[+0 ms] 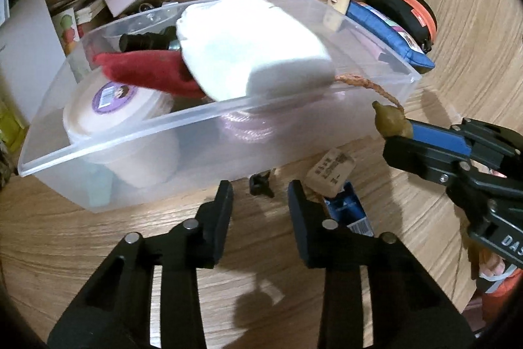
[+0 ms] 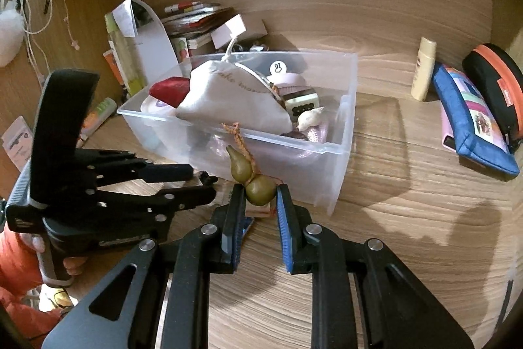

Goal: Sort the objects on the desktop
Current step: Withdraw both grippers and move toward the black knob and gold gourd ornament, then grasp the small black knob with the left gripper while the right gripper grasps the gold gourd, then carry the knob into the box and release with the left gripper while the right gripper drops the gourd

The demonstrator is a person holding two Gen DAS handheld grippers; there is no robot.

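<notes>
An olive-green gourd charm (image 2: 255, 182) hangs on an orange braided cord (image 2: 240, 138). The pouch (image 2: 228, 97) is white, the bin (image 2: 340, 152) clear, the pencil case (image 2: 474, 126) blue, the surface (image 2: 408, 218) wood-grained, the round case (image 2: 500, 87) black with orange trim.

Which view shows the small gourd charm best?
The right wrist view: the gourd charm sits centred, clamped between the right gripper fingers, cord visible. The left wrist view shows it only small and sideways at that gripper's tip.
</notes>
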